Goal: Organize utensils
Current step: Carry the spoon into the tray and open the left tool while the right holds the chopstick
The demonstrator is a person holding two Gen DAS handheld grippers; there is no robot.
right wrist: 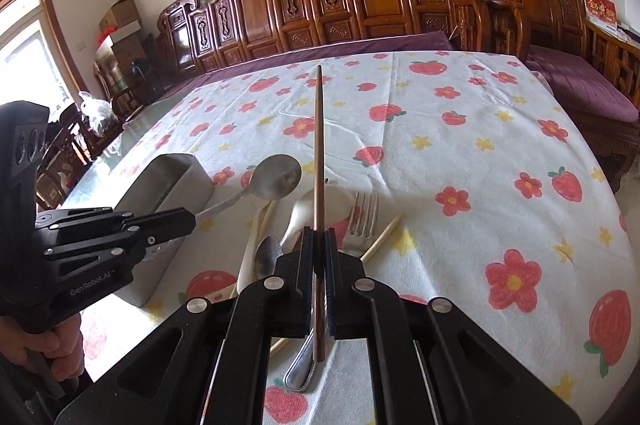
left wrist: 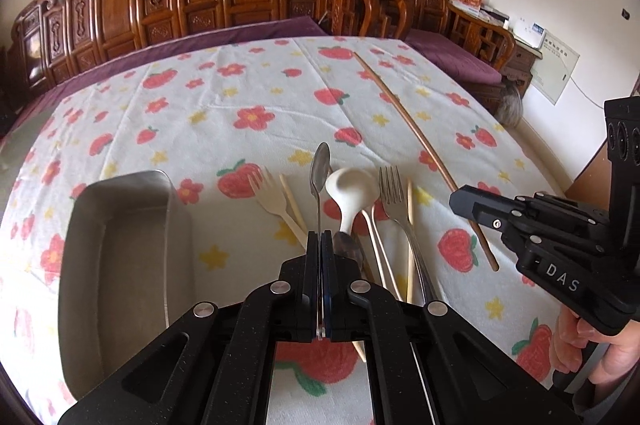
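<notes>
- Above the tabletop (left wrist: 248, 97), the left hand-held gripper (left wrist: 320, 239) pinches a shiny metal spoon (left wrist: 320, 165) by its handle.
- Right hand-held gripper (right wrist: 319, 237) pinches a long brown chopstick (right wrist: 318, 145).

The black two-finger left gripper (left wrist: 320, 239) points downward with its jaws clamped flat on a thin metal spoon handle (left wrist: 319, 213). The black right gripper (right wrist: 319, 237) tilts down likewise, pads pressed together on a slim brown chopstick (right wrist: 319, 145). A bare hand (left wrist: 612, 353) grips the right handle.
</notes>
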